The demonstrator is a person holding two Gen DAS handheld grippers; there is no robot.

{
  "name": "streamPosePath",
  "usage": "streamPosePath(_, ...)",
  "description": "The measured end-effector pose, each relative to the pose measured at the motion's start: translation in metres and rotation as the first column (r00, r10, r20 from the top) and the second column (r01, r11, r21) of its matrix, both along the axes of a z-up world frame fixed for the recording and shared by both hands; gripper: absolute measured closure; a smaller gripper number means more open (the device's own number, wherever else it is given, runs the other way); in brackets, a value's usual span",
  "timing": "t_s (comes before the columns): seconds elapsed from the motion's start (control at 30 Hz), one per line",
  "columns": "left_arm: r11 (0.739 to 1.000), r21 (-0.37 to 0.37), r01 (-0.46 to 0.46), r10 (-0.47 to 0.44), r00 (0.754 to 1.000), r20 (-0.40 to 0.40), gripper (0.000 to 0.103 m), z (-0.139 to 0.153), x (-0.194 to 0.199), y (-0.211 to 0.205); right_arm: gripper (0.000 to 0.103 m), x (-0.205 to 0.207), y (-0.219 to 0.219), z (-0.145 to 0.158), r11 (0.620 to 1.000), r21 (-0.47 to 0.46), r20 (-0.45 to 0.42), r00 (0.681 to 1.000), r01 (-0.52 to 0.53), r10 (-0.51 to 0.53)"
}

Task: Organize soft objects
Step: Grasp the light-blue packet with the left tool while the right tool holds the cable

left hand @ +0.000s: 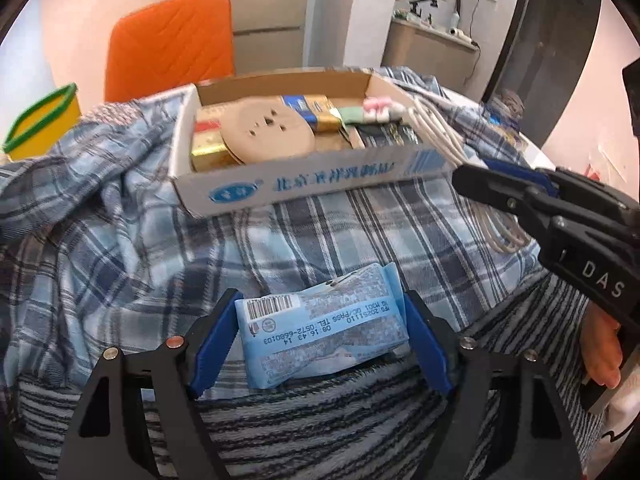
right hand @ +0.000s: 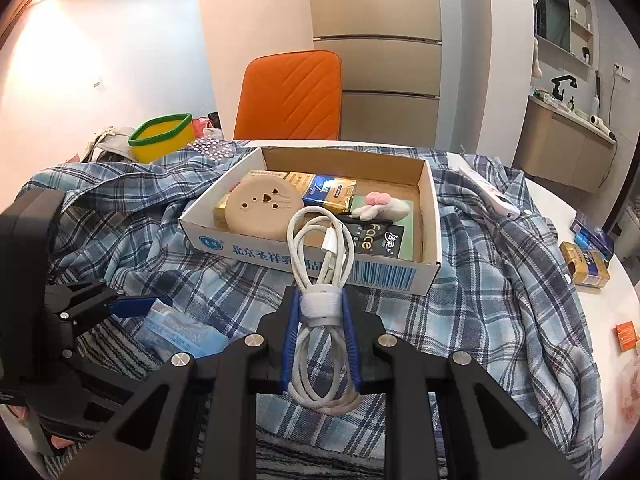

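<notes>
The left gripper [left hand: 320, 340] sits half open around the blue tissue pack [left hand: 320, 328] between its fingers, not squeezing yet, so it could slip out, while the right gripper [right hand: 320, 340] pinches the white cable [right hand: 320, 280].

Room: pale walls washed in warm light, an orange padded chair [right hand: 291, 94] at the far side of a white round table [right hand: 592, 312], a beige panelled cabinet [right hand: 376, 52] behind it, a counter with wall shelves [right hand: 568, 148] at right.
</notes>
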State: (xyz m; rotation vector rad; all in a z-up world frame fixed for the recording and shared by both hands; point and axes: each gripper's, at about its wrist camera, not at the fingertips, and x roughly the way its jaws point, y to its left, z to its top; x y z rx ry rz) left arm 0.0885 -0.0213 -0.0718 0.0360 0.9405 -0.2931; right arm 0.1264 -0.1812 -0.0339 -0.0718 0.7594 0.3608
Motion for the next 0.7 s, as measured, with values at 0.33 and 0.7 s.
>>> streamPosePath(0.33,0.998,-0.046,-0.052,0.062,0.961,0.27,0.024,0.036,-0.023,0.013,0.08,-0.012,-0.002,0.014,1.0,0.02,0.091,0.996,0.005,-0.007)
streamPosePath(0.7,0.993,-0.056,-0.1,0.114,0.909,0.401,0.024,0.063,-0.042,0.019,0.08,-0.025,-0.006,0.029,0.998,0.05,0.178,0.984,0.025,-0.034)
